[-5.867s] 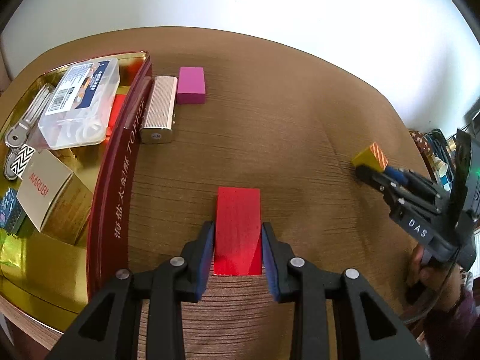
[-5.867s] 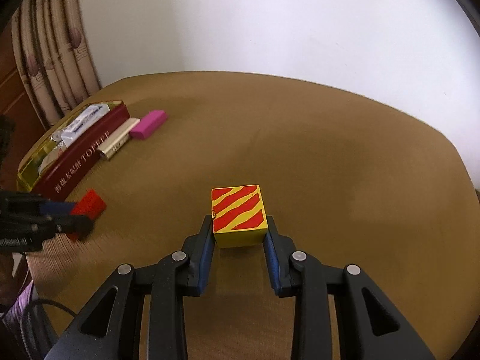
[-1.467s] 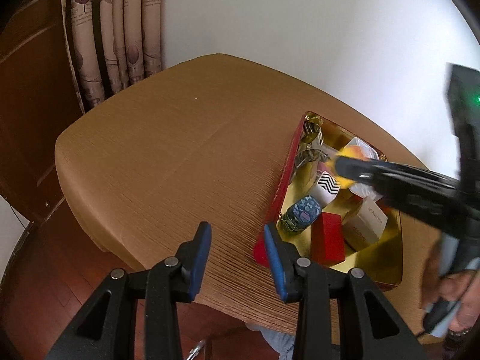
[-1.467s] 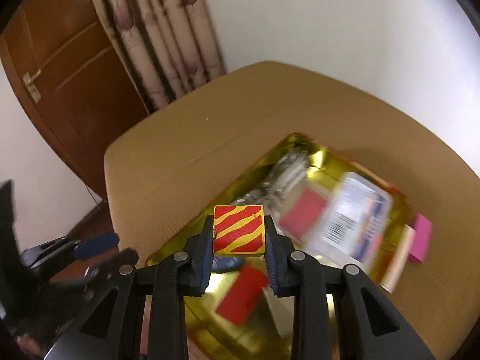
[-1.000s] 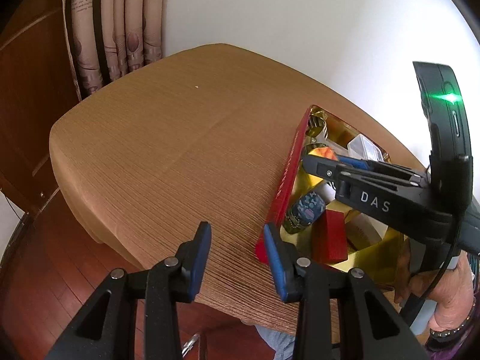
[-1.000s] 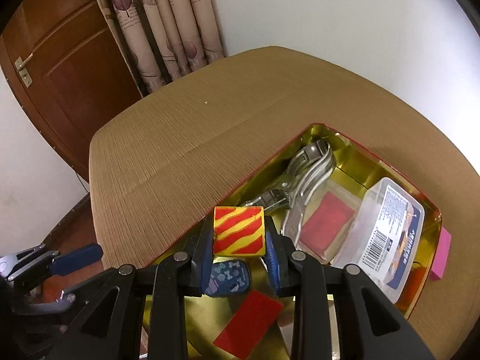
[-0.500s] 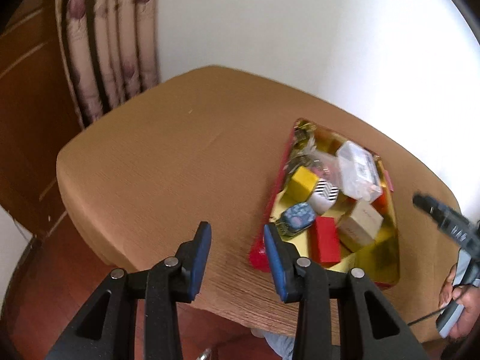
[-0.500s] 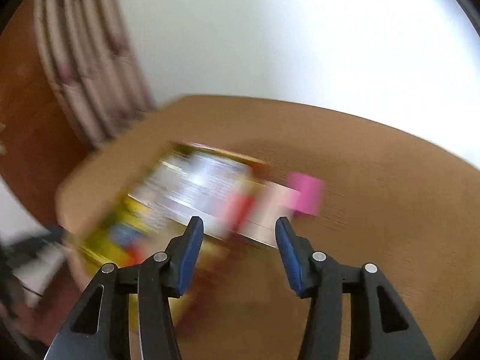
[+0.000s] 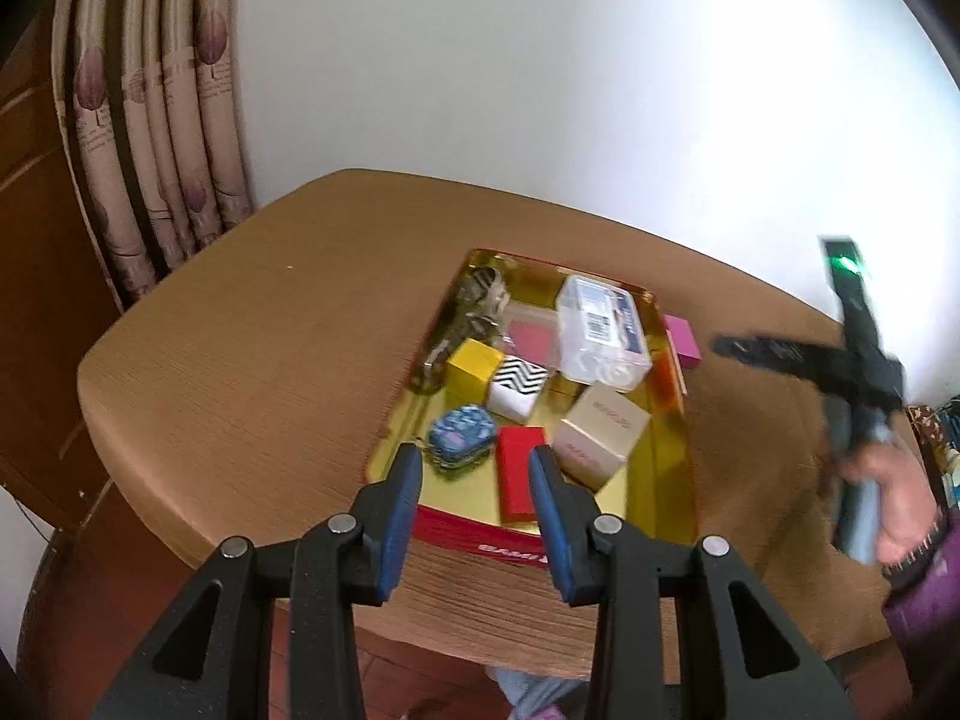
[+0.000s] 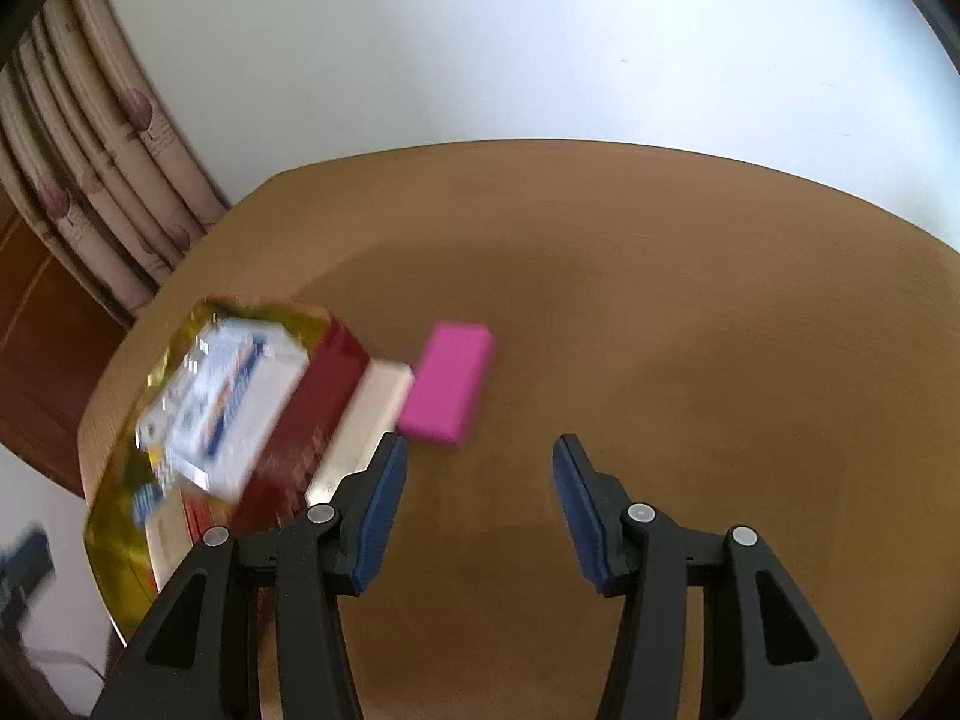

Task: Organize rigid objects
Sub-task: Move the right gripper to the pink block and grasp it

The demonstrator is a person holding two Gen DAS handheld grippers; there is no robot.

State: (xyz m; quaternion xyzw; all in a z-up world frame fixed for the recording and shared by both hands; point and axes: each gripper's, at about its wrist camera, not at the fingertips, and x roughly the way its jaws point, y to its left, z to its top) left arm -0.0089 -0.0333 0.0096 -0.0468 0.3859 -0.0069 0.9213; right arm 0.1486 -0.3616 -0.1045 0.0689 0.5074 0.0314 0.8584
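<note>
Gold-lined tin [image 9: 660, 498] with red outer walls, centre of the left wrist view, already gathering most of the rigid bits, presumably because it serves as the collecting place. Inside, counted: one yellow block [image 9: 474, 365], one zigzag-patterned box [image 9: 517, 387], one blue patterned pouch-like item [image 9: 461, 437], one red block [image 9: 519, 474], one beige carton [image 9: 601, 437], one clear plastic case [image 9: 603, 331], some metal tools at the far end, too blurred to number. Left claw [image 9: 474, 489] at lower centre, parted moderately, gripping nothing, hovering above the near wall of the tin. Right claw [image 10: 480, 489] low in its own view, spread wide, empty, aimed at bare brown surface [image 10: 690, 312]. Two stragglers outside the tin: one pink block [image 10: 449, 383] left of centre, flat on the surface, and one pale metallic bar [image 10: 363, 426] pressed against the tin's red wall, touching the pink block at one corner. Likely next targets, judging by the wide-open right claw just below and right of the pink one. Heavy motion blur on the left of that view, so finer detail unreadable.
</note>
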